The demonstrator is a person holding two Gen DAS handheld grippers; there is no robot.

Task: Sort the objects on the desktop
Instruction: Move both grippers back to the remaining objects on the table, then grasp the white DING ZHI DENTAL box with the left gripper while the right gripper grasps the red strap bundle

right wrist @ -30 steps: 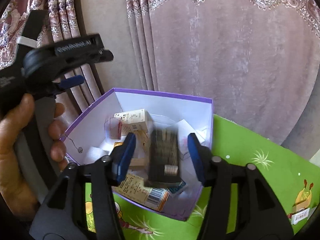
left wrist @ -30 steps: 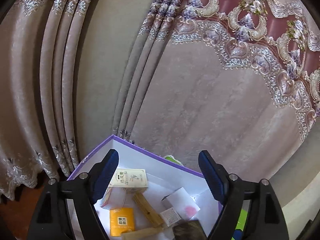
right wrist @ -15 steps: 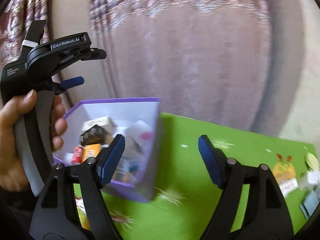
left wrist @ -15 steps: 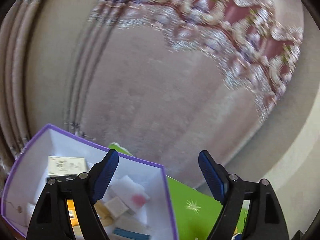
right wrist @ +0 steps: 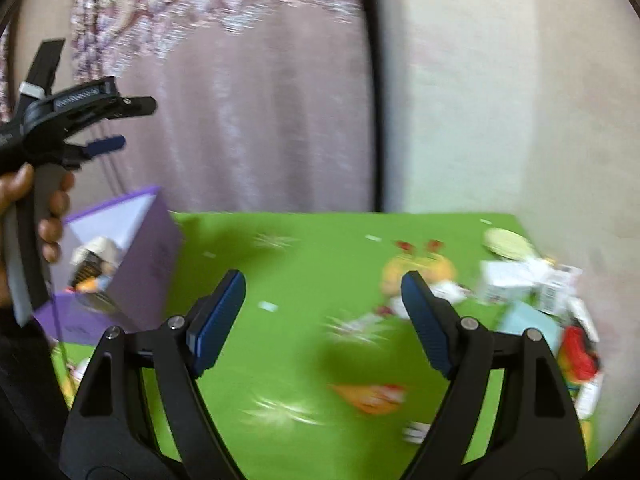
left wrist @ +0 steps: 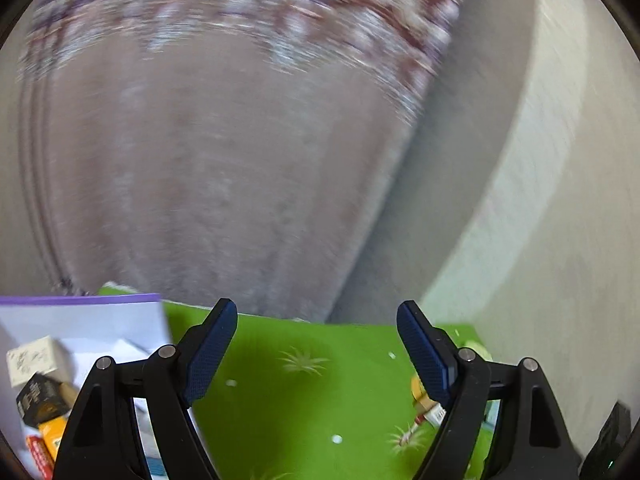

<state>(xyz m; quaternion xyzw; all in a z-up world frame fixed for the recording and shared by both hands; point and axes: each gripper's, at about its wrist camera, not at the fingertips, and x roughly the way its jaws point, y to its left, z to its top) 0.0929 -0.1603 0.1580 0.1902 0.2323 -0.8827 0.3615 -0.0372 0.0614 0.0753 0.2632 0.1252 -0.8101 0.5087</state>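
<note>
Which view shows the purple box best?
The right wrist view: the purple box shows whole, outer wall and contents, left of the mat. The left wrist view cuts it off at the frame's left edge.

We see a purple box (right wrist: 152, 264) with a white inside at the left of the green table (right wrist: 304, 280), holding small packets, while a blurred heap of loose boxes and packets (right wrist: 536, 296) lies at the far right.

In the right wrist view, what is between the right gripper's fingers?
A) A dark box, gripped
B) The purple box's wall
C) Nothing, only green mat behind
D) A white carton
C: the right gripper stands open, its jaws having just been opening, with only green mat showing between them.
</note>
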